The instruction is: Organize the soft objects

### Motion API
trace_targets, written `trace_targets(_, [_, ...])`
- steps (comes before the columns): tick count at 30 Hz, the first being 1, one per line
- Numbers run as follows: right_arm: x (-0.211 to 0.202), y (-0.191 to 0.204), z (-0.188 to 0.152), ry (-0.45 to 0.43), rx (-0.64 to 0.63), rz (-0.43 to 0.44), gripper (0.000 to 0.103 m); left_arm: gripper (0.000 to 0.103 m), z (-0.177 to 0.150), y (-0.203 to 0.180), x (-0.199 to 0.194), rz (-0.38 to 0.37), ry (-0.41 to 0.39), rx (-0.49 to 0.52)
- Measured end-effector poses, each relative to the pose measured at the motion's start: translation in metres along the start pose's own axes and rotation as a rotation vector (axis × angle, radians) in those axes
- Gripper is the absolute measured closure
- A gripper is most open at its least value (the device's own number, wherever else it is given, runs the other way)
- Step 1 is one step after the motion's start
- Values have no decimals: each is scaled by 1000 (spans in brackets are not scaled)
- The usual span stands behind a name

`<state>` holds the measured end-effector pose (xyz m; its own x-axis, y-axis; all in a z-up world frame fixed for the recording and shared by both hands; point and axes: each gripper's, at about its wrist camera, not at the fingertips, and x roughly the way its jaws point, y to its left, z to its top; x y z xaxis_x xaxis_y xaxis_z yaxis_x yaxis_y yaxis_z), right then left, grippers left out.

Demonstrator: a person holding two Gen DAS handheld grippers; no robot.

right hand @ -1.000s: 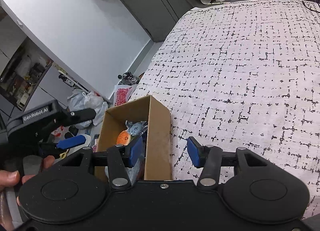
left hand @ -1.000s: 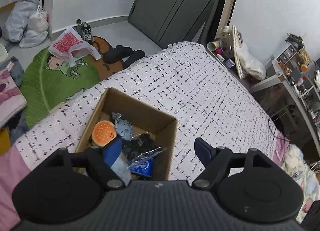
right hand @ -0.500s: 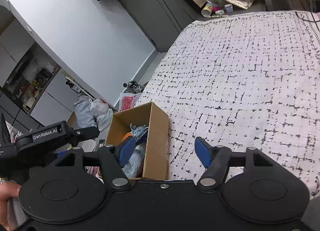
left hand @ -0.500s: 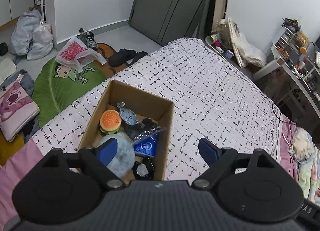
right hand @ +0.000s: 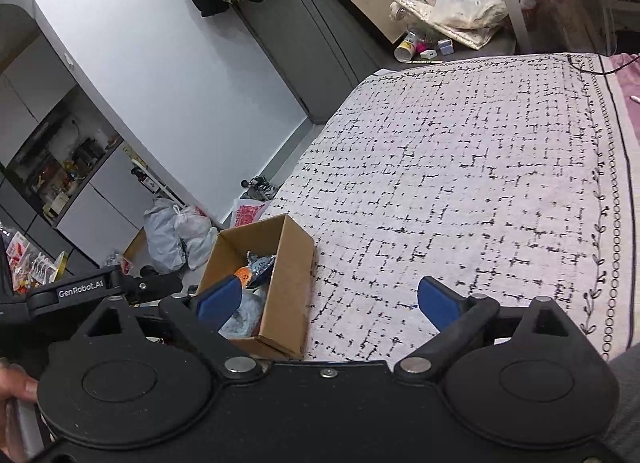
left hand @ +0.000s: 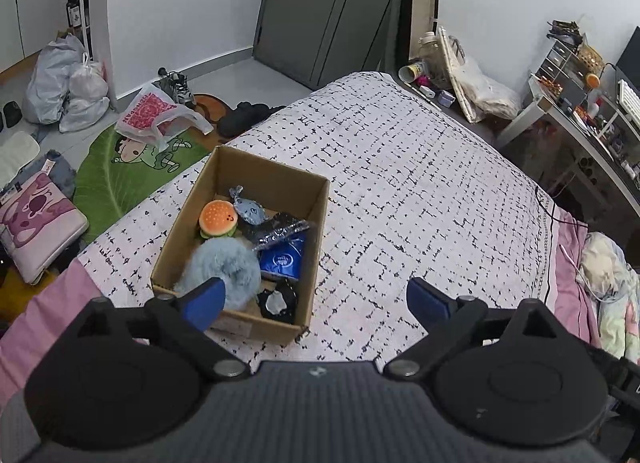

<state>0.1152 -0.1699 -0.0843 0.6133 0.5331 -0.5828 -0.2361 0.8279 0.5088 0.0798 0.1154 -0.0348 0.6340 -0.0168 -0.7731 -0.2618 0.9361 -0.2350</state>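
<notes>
A brown cardboard box sits on the bed near its left edge; it also shows in the right wrist view. Inside lie a burger plush, a blue-grey fish plush, a fluffy blue ball, a blue packet and dark wrapped items. My left gripper is open and empty, high above the box's near end. My right gripper is open and empty, above the bed beside the box.
The bed has a white cover with black dashes. A green leaf rug, bags and shoes lie on the floor to the left. A cluttered desk stands at the right. The left gripper's body shows in the right view.
Both grippers have risen and pulled back from the box, so more of the bed and room shows. Both stay open and empty. The box's contents have not moved.
</notes>
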Motion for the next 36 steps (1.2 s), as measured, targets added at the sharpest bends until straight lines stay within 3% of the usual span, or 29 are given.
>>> trace_targets(3, [-8,0,-1,-3,-16,-11,0,1,-6,-4,-9,3,-7,16])
trace_targets(7, [-22,9,-2,-8,-87,-20,0,1,-9,-7,-20,3,-19,36])
trace_targets(19, [-47,11,-5,2,-105,-36,0,1,-21,-16,-59,35,-91,85])
trace_targets(24, [-55,18,-4,-4,-120,-28,0,1,-27,-15,-70,25,-91,65])
trace_targets(36, [-54,39,-15,26,-189,-8,0,1,-39,-20,-80,26,-92,124])
